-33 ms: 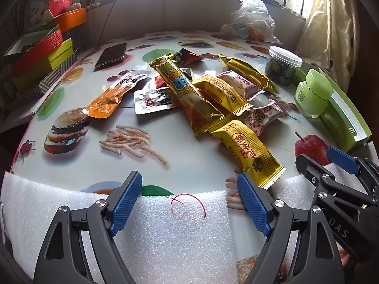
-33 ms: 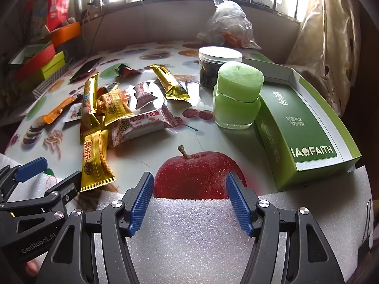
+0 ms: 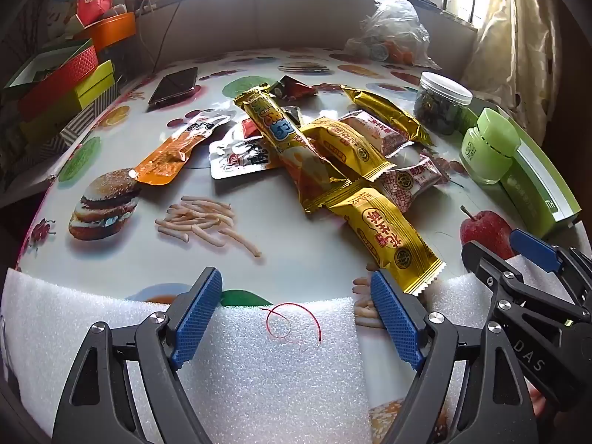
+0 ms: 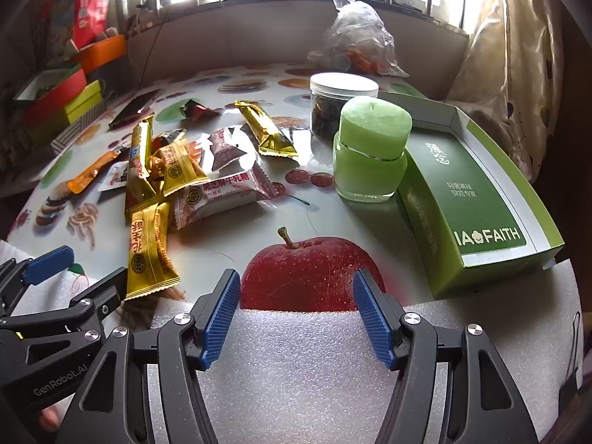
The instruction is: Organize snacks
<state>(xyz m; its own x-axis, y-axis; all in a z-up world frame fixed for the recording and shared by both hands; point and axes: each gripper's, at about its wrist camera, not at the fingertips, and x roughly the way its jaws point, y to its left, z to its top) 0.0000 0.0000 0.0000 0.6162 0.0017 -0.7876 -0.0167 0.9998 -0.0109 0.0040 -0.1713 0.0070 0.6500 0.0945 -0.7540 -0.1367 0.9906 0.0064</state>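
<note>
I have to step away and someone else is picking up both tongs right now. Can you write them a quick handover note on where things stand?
Left tongs: open, empty, over the white foam sheet at the near table edge.
Right tongs: open, empty, over the foam in front of the printed apple.
Snacks: a loose heap mid-table, with the nearest gold packet just ahead of the left tongs, the pink-white packet beside it, and an orange pouch and a gold bar at the heap's edges.
Right side: green box, green jar, clear jar.
Done: nothing sorted, by the look of it.
Left: all the snacks.
</note>
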